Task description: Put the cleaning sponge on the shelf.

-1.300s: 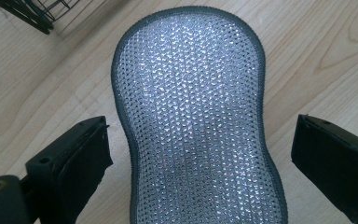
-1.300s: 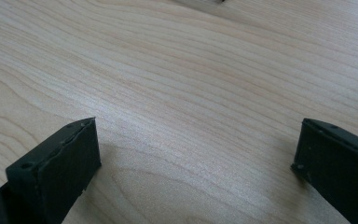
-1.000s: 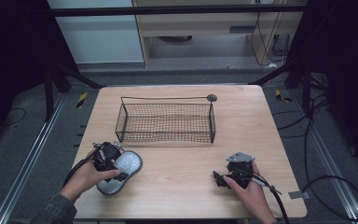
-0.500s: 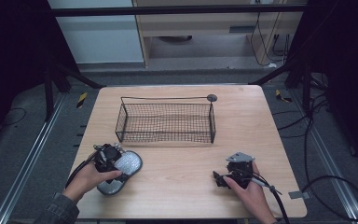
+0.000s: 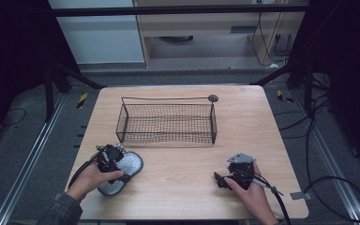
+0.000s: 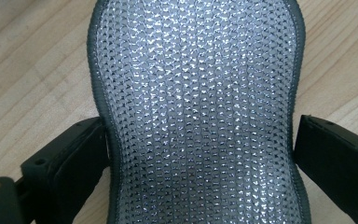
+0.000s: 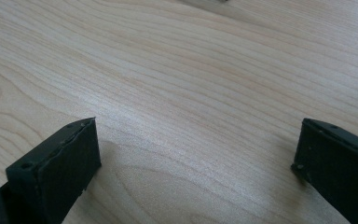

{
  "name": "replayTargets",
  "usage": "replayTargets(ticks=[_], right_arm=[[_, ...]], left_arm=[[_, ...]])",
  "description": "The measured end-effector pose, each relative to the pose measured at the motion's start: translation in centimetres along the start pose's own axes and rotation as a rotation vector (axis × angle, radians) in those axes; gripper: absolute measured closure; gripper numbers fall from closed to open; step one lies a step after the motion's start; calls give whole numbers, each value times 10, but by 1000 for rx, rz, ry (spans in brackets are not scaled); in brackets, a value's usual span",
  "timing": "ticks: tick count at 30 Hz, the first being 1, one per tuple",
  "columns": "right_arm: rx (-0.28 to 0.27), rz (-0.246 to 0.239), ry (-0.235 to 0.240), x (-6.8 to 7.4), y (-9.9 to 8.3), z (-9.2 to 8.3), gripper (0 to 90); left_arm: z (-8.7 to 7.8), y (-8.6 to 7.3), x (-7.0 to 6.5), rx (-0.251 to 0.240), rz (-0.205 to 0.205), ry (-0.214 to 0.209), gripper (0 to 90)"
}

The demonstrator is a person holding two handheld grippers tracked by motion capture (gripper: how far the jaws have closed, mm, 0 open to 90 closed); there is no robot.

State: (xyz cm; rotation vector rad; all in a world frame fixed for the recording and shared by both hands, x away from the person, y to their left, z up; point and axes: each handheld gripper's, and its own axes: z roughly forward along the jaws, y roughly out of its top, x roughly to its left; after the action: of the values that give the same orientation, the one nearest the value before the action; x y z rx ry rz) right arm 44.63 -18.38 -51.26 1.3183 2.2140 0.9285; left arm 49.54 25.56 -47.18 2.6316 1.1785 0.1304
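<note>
Silver mesh insole (image 5: pixel 122 169) lay flat on the worktop (image 5: pixel 178 187), at its near left corner, well short of the wire basket (image 5: pixel 167 123). Straddled by the left gripper (image 6: pixel 200 154), fingers (image 6: pixel 70 158) spread wide to either side of its narrow waist, the left one just touching the edge, the right one apart; not yet clamped, not yet lifted. By judgement, barely begun: grip, lift and carry to the basket all left to do, if the basket was the goal. Right gripper (image 5: pixel 232 174) rested on the worktop near the right edge, fingers (image 7: pixel 56 163) wide open on nothing. Nothing stood between insole and basket; only the basket's near wall to clear.
</note>
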Motion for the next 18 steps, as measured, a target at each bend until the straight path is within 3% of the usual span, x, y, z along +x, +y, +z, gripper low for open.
replayTargets(ticks=[10,18], right_arm=[[1,-2,3,0,0,0,4],[1,-2,3,0,0,0,4]], left_arm=[[6,-1,3,14,-7,-6,15],[5,-1,5,3,-3,14,38]])
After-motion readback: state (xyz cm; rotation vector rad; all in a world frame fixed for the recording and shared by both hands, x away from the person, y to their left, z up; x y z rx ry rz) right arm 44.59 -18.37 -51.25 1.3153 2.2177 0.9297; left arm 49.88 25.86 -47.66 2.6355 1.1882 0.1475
